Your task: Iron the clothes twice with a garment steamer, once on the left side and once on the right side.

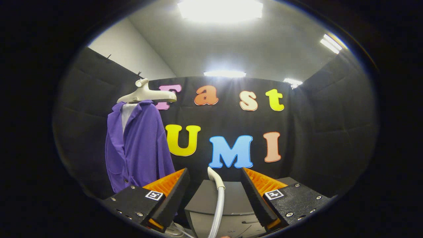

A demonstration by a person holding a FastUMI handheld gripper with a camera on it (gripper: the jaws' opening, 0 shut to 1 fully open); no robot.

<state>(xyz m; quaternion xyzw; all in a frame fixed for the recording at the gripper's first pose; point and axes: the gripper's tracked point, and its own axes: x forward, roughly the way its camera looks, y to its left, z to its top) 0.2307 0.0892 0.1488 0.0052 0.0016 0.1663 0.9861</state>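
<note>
Our tongs (214, 195) stand wide apart with nothing clamped between them. In the gap rises a pale curved hose (218, 201), running up over the grey counter (205, 201) just ahead of the fingers; neither finger touches it. We judge it to be the steamer's hose, though its lower end is out of sight and we cannot tell where it leads. The purple jacket (138, 148) hangs well beyond the left finger, off to that side, on a pale hanger (147, 95) against the booth's dark wall, with a strip of white lining showing at the collar.

We judge the ironing has not begun: the steamer is not yet in our grip. To do this step well, we should centre the hose or its handle squarely between the fingers before closing, and take it where it is stiff rather than where it bends, so the head does not swing. Then we should turn toward the jacket and draw each pass top to bottom, one side, then the other.
</note>
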